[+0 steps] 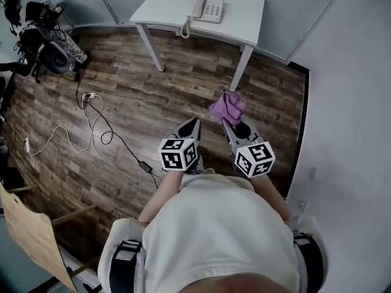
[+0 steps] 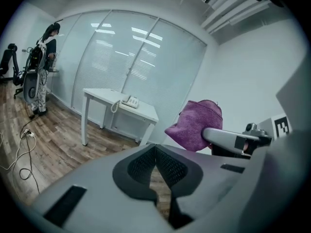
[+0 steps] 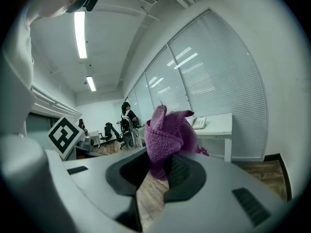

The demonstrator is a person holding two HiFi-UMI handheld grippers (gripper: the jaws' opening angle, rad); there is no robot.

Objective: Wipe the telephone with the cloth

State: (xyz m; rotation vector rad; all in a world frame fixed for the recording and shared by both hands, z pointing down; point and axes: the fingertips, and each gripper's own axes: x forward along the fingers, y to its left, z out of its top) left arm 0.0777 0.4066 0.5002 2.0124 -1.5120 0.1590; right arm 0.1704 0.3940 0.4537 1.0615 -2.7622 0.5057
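Note:
A white telephone (image 1: 209,8) with a coiled cord sits on a small white table (image 1: 244,23) at the far end of the room; it also shows small in the left gripper view as the telephone (image 2: 129,101) and in the right gripper view as the telephone (image 3: 199,122). My right gripper (image 1: 227,122) is shut on a bunched purple cloth (image 1: 228,107), which sticks up from the jaws as the cloth (image 3: 165,140). My left gripper (image 1: 194,123) is shut and holds nothing; its pads (image 2: 146,166) meet. Both grippers hang over the floor, well short of the table.
Wood floor (image 1: 153,102) lies between me and the table. Cables (image 1: 91,127) trail across the floor at left. Chairs and equipment (image 1: 43,41) stand at far left, with a person (image 2: 44,62) near them. A white wall (image 1: 354,102) runs along the right.

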